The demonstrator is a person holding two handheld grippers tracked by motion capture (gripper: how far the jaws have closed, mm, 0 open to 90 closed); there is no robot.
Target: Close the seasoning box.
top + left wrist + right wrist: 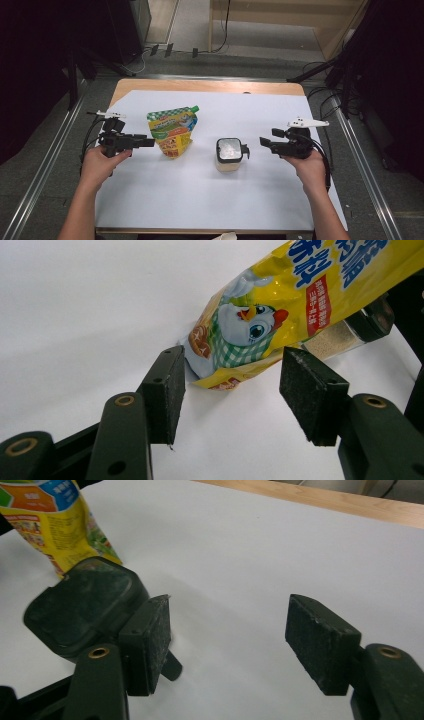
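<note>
A yellow spouted pouch (pixel 172 131) with a green cap stands on the white sheet, left of centre. My left gripper (pixel 149 142) is level at its left side, open. In the left gripper view the pouch's lower corner (pixel 235 350) sits just ahead of the gap, and the pads (pixel 165 390) do not touch it. A small jar (pixel 229 155) with a black lid stands right of centre. My right gripper (pixel 264 142) is open a short way to its right. In the right gripper view the black lid (pixel 82 607) lies beside one pad (pixel 150 640), outside the gap of that gripper (pixel 227 605).
The white sheet (pixel 200 195) covers a wooden table (pixel 210 86) whose far edge shows bare. Metal rails (pixel 45 165) run along both sides, with cables and dark stands on the floor beyond. The jar (pixel 345 335) also peeks from behind the pouch in the left gripper view.
</note>
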